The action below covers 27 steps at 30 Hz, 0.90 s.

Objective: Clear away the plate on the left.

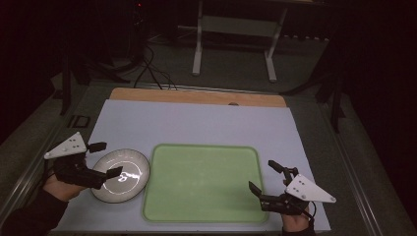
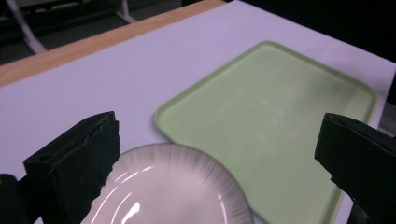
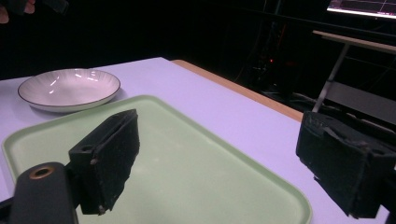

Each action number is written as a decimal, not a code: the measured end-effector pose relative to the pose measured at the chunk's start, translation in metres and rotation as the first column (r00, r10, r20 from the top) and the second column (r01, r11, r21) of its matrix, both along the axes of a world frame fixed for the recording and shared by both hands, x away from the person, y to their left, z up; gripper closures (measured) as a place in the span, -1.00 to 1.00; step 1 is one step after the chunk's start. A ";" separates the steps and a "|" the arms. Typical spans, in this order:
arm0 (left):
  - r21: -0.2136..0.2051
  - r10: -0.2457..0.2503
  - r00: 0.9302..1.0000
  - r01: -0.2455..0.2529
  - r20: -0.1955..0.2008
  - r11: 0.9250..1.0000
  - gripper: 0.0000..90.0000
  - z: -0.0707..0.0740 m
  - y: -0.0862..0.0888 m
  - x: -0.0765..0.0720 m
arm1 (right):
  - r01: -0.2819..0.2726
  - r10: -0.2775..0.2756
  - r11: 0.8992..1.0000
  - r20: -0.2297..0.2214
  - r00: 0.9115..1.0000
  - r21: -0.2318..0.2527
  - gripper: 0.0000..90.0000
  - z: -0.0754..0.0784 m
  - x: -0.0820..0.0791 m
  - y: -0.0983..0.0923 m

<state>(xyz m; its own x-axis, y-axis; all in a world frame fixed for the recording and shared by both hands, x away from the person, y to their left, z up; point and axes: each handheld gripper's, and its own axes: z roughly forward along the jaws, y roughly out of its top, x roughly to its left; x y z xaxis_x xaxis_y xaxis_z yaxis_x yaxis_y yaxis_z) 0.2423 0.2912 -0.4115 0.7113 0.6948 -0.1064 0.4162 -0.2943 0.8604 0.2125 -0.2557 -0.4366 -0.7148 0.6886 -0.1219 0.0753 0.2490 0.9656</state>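
Listing from the near edge of the table outward: right gripper, held by a hand at the near right corner, fingers released and spread wide, grasping nothing, poised over the near right corner of the green tray; in the right gripper view its two black fingers stand well apart with the tray surface between them. Left gripper, held by a hand at the near left edge, fingers likewise released and wide apart, one finger over the far rim of the white plate and the other over its bowl; whether either touches the plate cannot be told. White plate, shallow, ribbed, thin dark rim line, upright on the table near the near left corner, its right edge just beside the left edge of the tray. Green tray, rectangular, rounded corners, lying flat at the middle of the near half of the table. Table surface, pale lilac sheet, with a strip of bare wood along the far edge. Beyond the far edge, dark floor with cables and a light metal frame.
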 end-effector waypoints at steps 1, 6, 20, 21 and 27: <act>0.005 0.017 1.000 -0.016 -0.010 1.000 -1.00 -0.002 0.003 0.001 | -0.001 0.001 1.000 0.000 1.000 0.000 -0.71 0.000 0.000 0.000; 0.020 0.065 0.996 -0.064 -0.057 0.998 -1.00 -0.010 0.013 0.003 | -0.003 0.003 1.000 0.006 1.000 -0.002 -0.71 0.000 -0.001 0.000; 0.082 0.187 0.965 -0.175 -0.186 0.981 -0.99 -0.043 0.045 0.005 | -0.014 0.014 1.000 0.016 1.000 -0.008 -0.71 0.001 -0.002 0.002; 0.082 0.192 0.962 -0.179 -0.195 0.980 -0.99 -0.045 0.046 0.005 | -0.016 0.016 1.000 0.018 1.000 -0.009 -0.71 0.001 -0.002 0.003; 0.111 0.215 0.941 -0.192 -0.262 0.975 -0.97 -0.058 0.053 0.007 | -0.019 0.019 1.000 0.016 1.000 -0.010 -0.71 0.001 -0.002 0.003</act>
